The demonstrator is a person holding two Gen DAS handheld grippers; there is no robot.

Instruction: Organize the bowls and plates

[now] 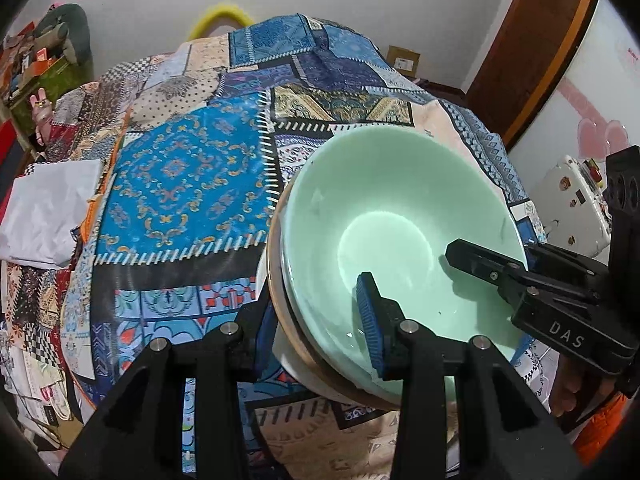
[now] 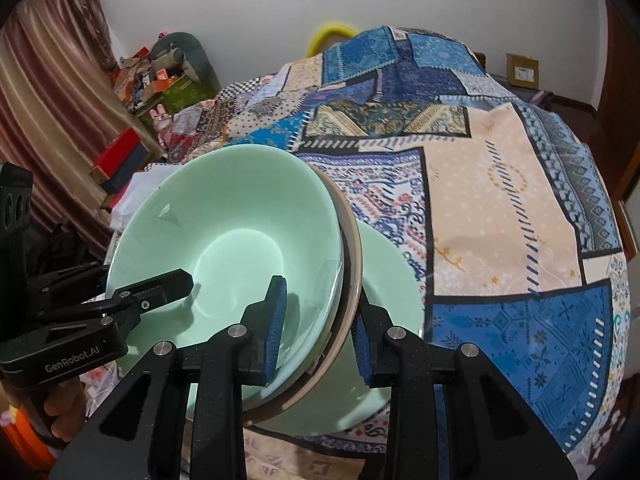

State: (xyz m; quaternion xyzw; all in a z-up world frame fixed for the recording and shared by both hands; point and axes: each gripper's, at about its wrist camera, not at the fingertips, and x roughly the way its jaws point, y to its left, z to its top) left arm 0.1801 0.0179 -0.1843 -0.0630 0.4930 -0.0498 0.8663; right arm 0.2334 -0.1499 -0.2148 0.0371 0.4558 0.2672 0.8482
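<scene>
A pale green bowl [image 1: 400,216] [image 2: 236,224] sits nested on top of a stack. Under it are a brown-rimmed dish [image 2: 354,248] and a lighter bowl [image 2: 388,280] [image 1: 288,356]. My left gripper [image 1: 316,332] is shut on the stack's left rim, one blue pad [image 1: 370,320] inside the green bowl and the other finger outside. My right gripper [image 2: 318,332] is shut on the opposite rim, its pad [image 2: 274,320] inside as well. Each gripper shows in the other's view: the right gripper [image 1: 520,280] and the left gripper [image 2: 152,292]. The stack hangs tilted over the patchwork cloth.
A blue and beige patchwork cloth [image 1: 180,184] [image 2: 500,208] covers the table. White paper [image 1: 48,208] lies at its left edge, with cluttered boxes [image 2: 152,76] and a striped curtain [image 2: 48,120] beyond. A white appliance [image 1: 576,200] stands at the right.
</scene>
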